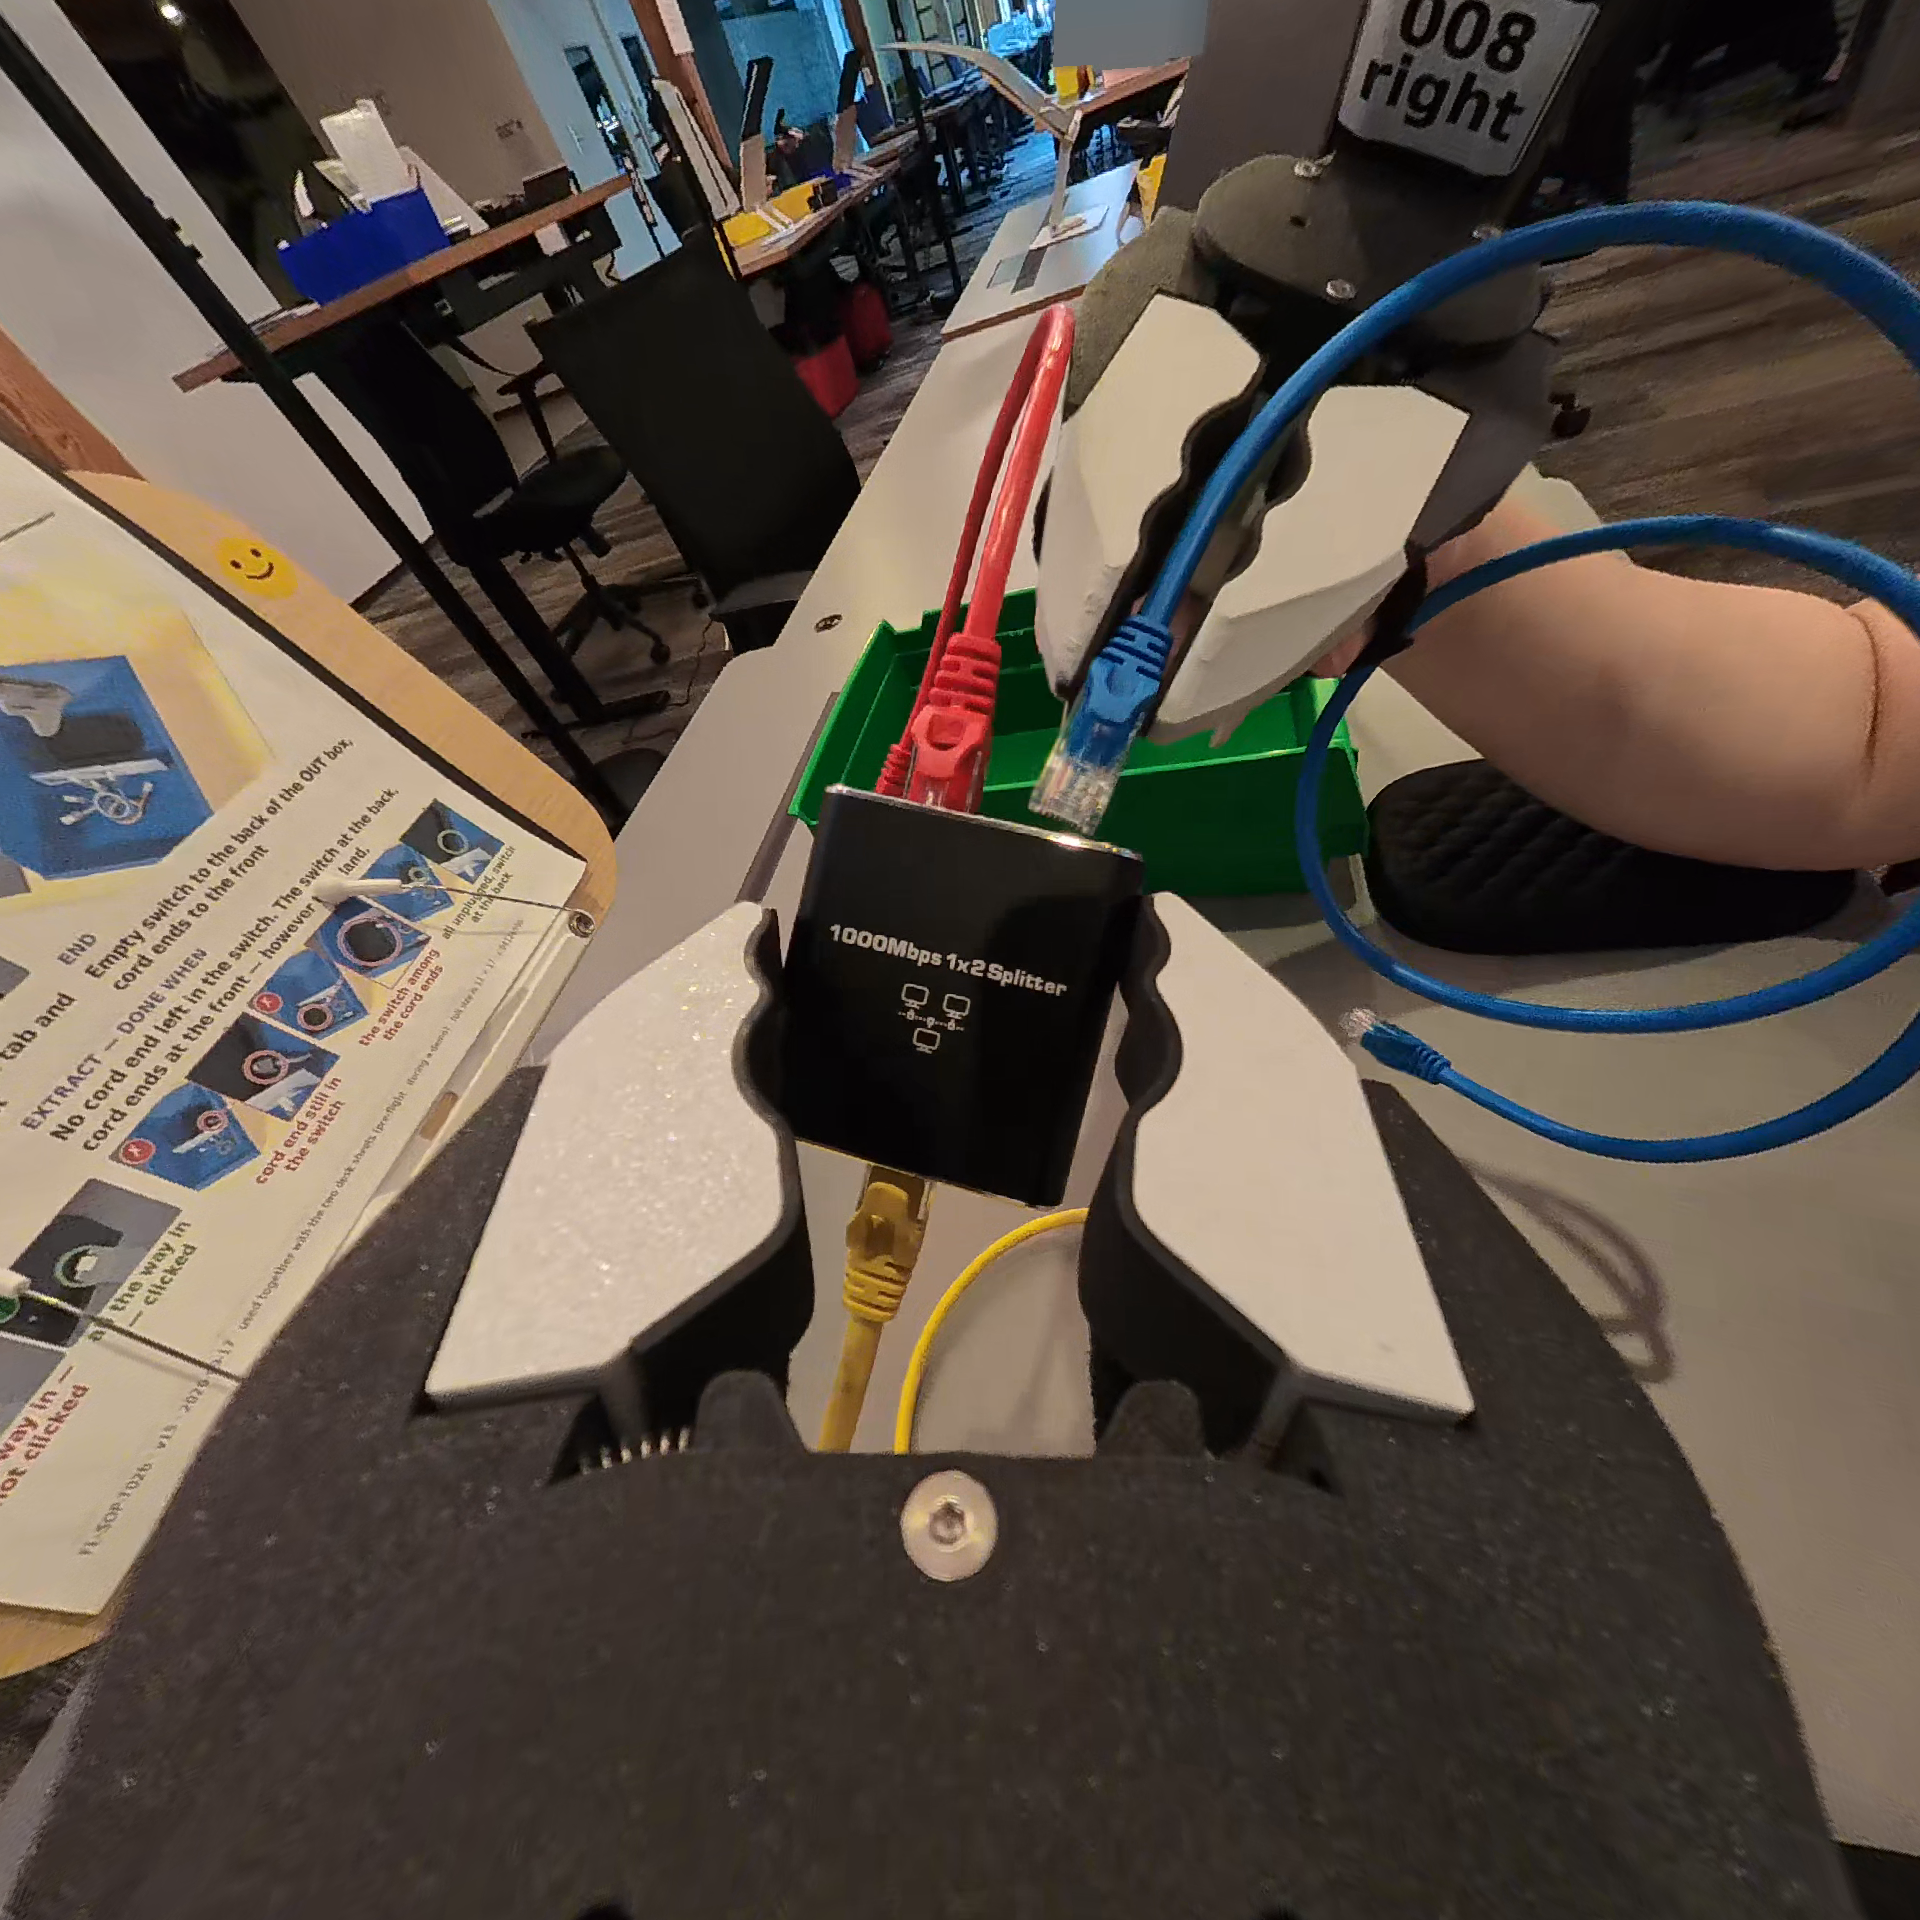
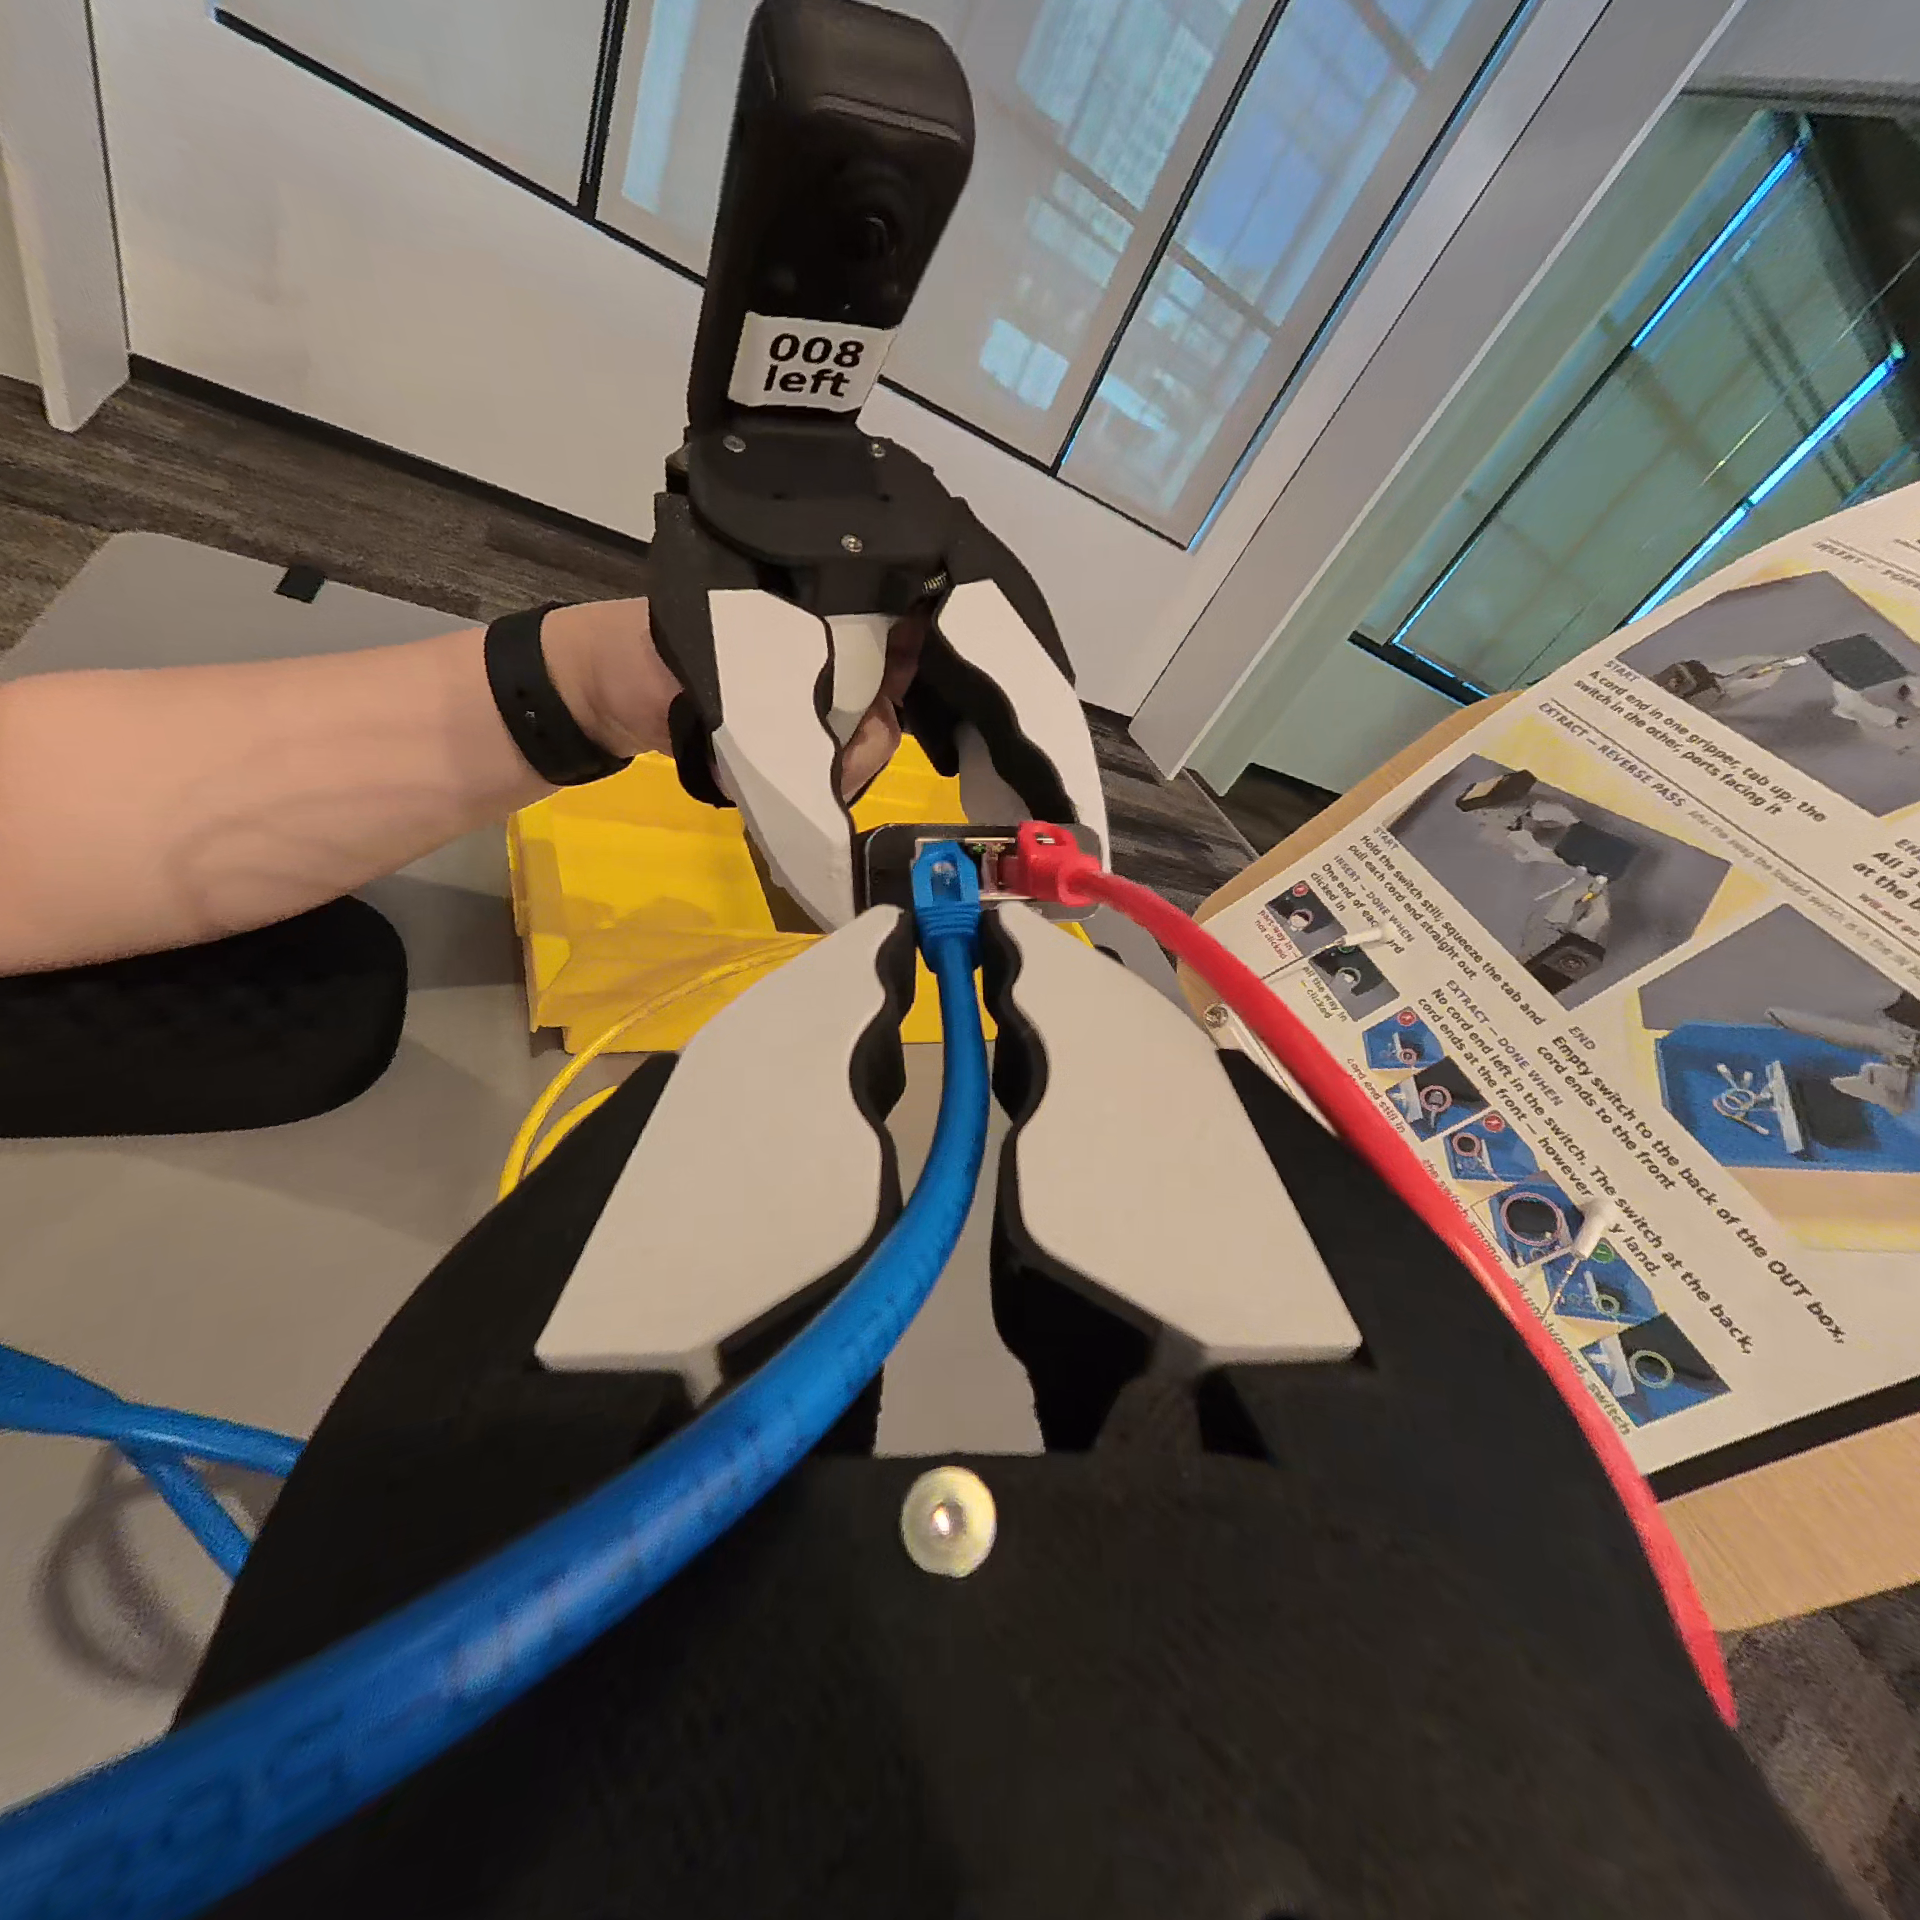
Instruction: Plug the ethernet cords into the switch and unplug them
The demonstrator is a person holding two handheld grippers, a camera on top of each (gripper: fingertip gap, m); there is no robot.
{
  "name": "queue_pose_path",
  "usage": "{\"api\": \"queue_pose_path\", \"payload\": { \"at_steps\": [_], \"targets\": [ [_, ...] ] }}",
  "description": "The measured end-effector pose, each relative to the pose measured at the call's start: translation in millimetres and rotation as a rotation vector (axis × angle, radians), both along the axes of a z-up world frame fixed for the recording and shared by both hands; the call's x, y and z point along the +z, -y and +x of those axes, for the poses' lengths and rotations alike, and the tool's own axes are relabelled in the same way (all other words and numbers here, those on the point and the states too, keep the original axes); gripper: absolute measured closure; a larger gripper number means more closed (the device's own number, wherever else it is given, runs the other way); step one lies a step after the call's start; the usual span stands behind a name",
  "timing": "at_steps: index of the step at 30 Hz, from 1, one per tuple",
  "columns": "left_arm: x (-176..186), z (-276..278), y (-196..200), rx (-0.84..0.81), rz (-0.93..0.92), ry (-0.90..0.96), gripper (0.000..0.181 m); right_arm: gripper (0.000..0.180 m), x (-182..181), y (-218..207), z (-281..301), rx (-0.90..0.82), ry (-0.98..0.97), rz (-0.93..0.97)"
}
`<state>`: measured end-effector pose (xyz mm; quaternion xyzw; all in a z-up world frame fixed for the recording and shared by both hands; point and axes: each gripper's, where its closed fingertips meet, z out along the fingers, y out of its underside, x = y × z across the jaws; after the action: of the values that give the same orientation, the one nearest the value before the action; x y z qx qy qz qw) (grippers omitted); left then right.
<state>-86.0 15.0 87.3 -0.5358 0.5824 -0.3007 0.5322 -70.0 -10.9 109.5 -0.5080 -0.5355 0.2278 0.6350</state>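
Observation:
My left gripper [image 1: 956,914] is shut on the black switch [image 1: 951,1049] and holds it above the table. A red cord [image 1: 956,717] is plugged into the switch's far face. A yellow cord [image 1: 878,1247] is plugged into its near face. My right gripper [image 2: 945,925] is shut on the blue cord [image 2: 940,997] just behind its plug. The plug's clear tip [image 1: 1075,790] is at the mouth of the port beside the red plug [image 2: 1049,857] and still shows outside the switch. The right gripper [image 1: 1122,696] faces the left gripper [image 2: 966,873] across the switch [image 2: 977,847].
A green bin [image 1: 1195,821] stands behind the switch and a yellow bin [image 2: 623,862] on the other side. An instruction sheet on a wooden board [image 1: 208,1039] leans beside them. A black wrist pad [image 1: 1558,862] and the blue cord's loose end [image 1: 1392,1044] lie on the grey table.

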Motion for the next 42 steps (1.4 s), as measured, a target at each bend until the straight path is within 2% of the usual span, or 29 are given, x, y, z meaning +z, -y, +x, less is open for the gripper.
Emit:
{"api": "queue_pose_path", "payload": {
  "at_steps": [1, 12, 19, 29, 42],
  "targets": [
    [0.4, 0.1, 1.3, -0.004, 0.004, -0.002, 0.119, 0.167, 0.5, 0.0, -0.2, -0.002, -0.002, -0.001],
    [-7.9, 1.8, 2.3, -0.011, 0.014, -0.054, 0.119, 0.167, -8.9, -3.3, -0.9, -0.007, 0.037, -0.034],
    [-21.3, 5.8, 2.0, 0.048, 0.083, -0.193, 0.119, 0.167, -21.9, -4.9, 1.1, 0.004, 0.098, -0.082],
    [-16.8, 11.0, 5.8, 0.012, 0.023, -0.127, 0.12, 0.166, -18.6, -3.7, 4.7, 0.025, 0.067, -0.101],
    [-28.1, 13.7, 5.9, 0.062, 0.031, -0.226, 0.122, 0.166, -29.8, -4.9, 6.5, 0.023, 0.122, -0.13]
  ]
}}
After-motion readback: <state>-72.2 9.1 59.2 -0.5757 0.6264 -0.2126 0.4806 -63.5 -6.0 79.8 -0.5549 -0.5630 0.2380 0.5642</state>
